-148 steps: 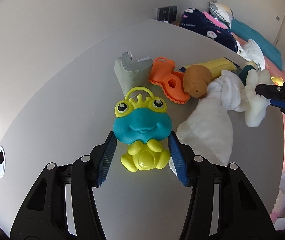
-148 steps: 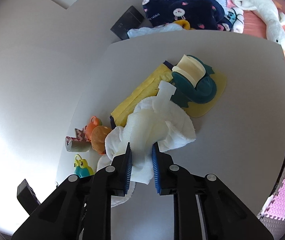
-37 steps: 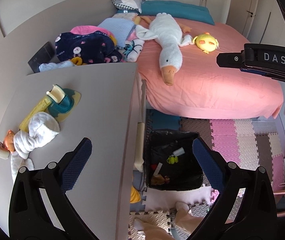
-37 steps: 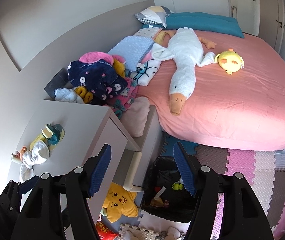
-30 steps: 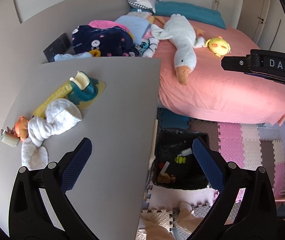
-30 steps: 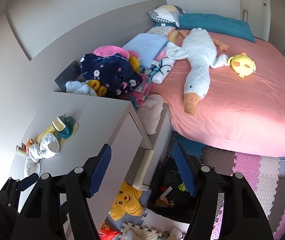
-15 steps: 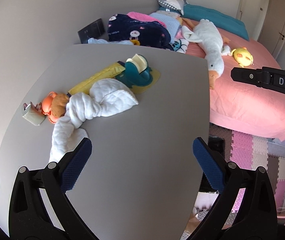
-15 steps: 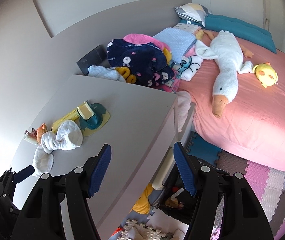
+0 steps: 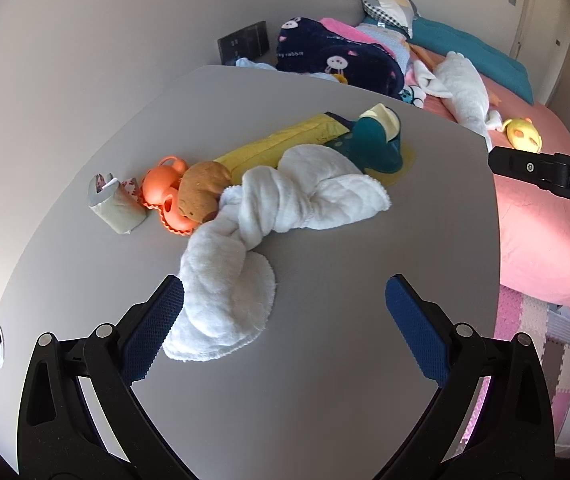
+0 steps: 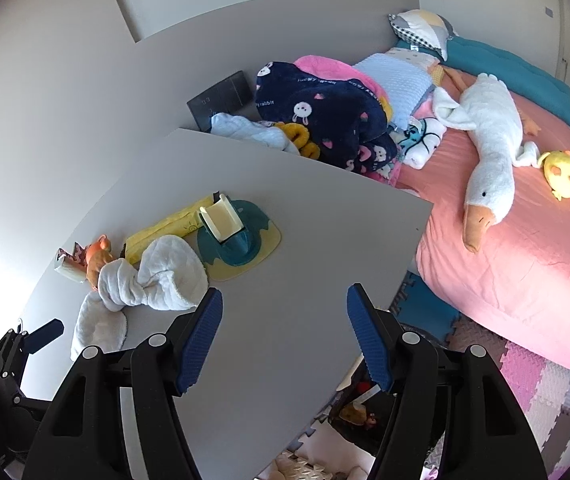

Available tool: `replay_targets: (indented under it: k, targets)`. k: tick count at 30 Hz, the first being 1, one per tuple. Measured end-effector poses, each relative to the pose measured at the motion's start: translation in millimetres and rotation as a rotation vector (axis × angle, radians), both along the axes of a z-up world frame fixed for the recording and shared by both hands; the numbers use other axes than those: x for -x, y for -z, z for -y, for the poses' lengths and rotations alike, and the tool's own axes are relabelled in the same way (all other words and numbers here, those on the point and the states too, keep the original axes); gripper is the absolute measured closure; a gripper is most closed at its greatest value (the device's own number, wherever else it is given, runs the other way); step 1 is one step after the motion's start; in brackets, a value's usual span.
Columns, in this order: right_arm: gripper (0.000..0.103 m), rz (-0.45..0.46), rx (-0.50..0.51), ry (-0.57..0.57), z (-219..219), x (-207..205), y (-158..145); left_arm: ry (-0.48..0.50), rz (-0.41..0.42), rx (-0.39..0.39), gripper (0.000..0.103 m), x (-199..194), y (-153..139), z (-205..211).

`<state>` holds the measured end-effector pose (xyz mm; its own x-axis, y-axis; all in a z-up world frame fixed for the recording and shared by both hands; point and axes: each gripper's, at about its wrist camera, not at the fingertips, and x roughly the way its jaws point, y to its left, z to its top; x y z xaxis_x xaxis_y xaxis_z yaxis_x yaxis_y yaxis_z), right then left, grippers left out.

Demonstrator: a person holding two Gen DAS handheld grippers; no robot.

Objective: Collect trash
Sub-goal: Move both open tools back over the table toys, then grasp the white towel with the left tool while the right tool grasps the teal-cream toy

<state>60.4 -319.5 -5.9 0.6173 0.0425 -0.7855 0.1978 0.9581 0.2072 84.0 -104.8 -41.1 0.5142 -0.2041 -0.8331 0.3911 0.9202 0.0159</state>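
Left wrist, twisted white cloth (image 9: 261,236) lying diagonally

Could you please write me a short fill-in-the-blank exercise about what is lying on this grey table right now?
1. The twisted white cloth lies on the grey ____.
2. The left tool is open and holds ____.
3. The cream holder stands on a ____ base.
4. The orange plastic toy lies between the crumpled grey wrapper and the ____ plush ball.

Missing words: table; nothing; teal; brown
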Motion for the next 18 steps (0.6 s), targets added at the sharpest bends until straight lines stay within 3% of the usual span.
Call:
replay_targets:
  k: [6, 15, 18]
  targets:
    - [0.037, -0.002, 0.033, -0.042, -14, -22, 8, -0.05, -0.035, 0.016, 0.011, -19, 13, -19]
    - [0.037, -0.002, 0.098, -0.108, -32, -65, 26, -0.059, -0.092, 0.043, 0.035, -40, 30, -31]
    - [0.037, -0.005, 0.109, -0.133, -36, -79, 30, -0.066, -0.107, 0.054, 0.037, -44, 35, -34]
